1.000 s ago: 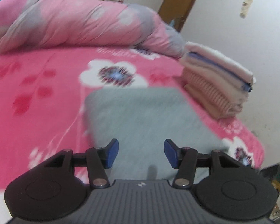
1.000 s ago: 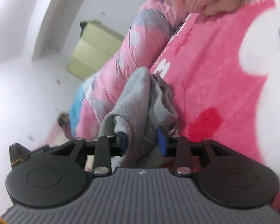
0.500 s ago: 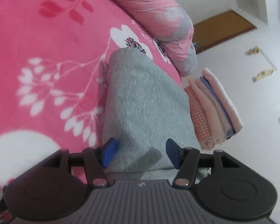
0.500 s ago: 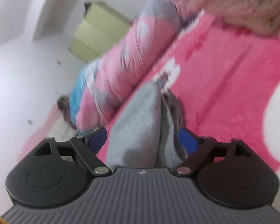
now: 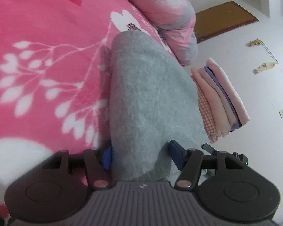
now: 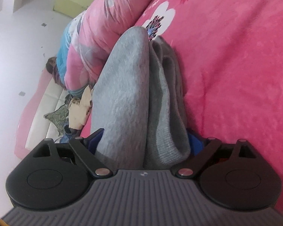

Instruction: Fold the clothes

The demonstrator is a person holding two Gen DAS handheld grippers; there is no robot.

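On the pink blanket (image 5: pixel 37 60) our left gripper (image 5: pixel 139 156) stands half open astride the grey garment (image 5: pixel 151 98), one pad touching, the other clear. Its length runs straight ahead. Our right gripper (image 6: pixel 145 141) straddles the same folded bundle, jaws opening wide, gripping nothing.

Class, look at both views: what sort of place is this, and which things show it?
Most likely a bedroom: a pink floral blanket covers a bed, a rolled quilt lies along it, and a stack of folded clothes sits beside the grey garment.
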